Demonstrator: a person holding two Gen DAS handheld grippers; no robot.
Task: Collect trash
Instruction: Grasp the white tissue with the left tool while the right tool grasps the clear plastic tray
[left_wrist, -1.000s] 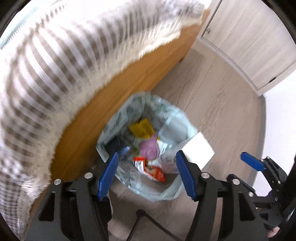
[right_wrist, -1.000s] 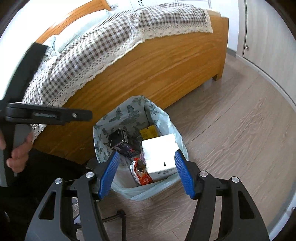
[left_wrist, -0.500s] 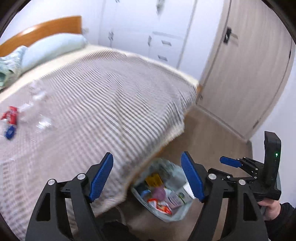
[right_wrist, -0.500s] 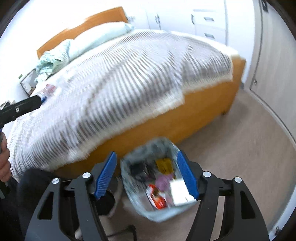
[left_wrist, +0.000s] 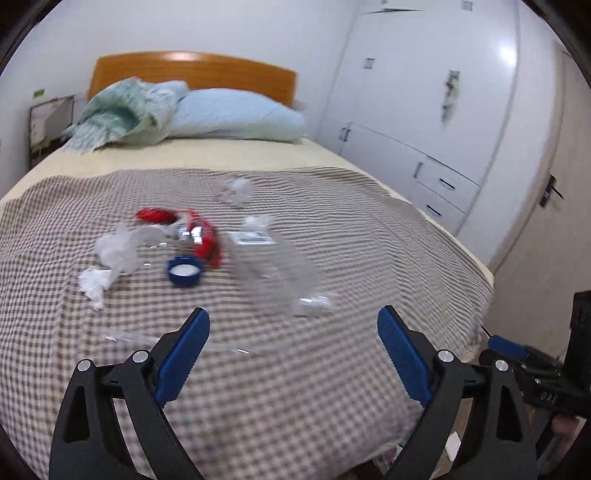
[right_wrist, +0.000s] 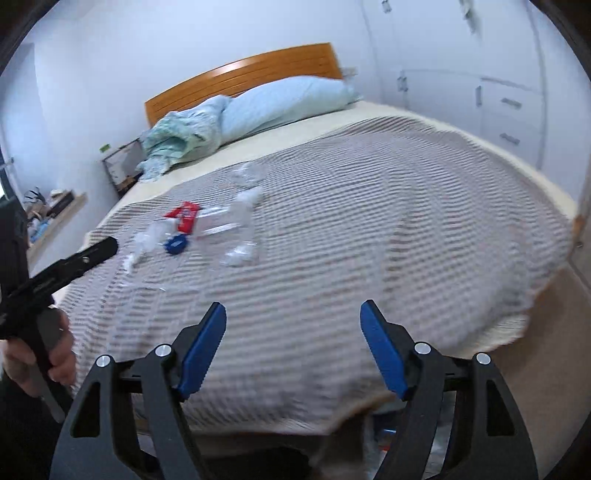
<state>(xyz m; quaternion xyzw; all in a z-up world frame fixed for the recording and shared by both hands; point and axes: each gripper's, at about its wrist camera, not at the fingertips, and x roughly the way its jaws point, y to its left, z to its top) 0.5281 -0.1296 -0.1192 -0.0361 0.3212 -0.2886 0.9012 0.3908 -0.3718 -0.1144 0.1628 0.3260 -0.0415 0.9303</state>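
**Both grippers wide and empty over the bed**

The left gripper (left_wrist: 293, 350) at the frame's bottom has just been spreading its jaws; they stand wide, nothing between them. The right gripper (right_wrist: 293, 343) likewise gapes empty, its jaws just widening. Ahead, centre-left on the checked bedspread (left_wrist: 369, 229), lies the trash: a blue cap (left_wrist: 184, 271), a red wrapper (left_wrist: 205, 236), a crumpled tissue (left_wrist: 94, 282) and a clear plastic bottle (left_wrist: 273, 267), close together.

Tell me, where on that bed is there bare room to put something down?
The checked blanket is bare on the wardrobe side and along its near edge. So is the cream sheet below the pillows. It is crowded mid-left: red wrapper, blue cap, clear plastic, tissue.
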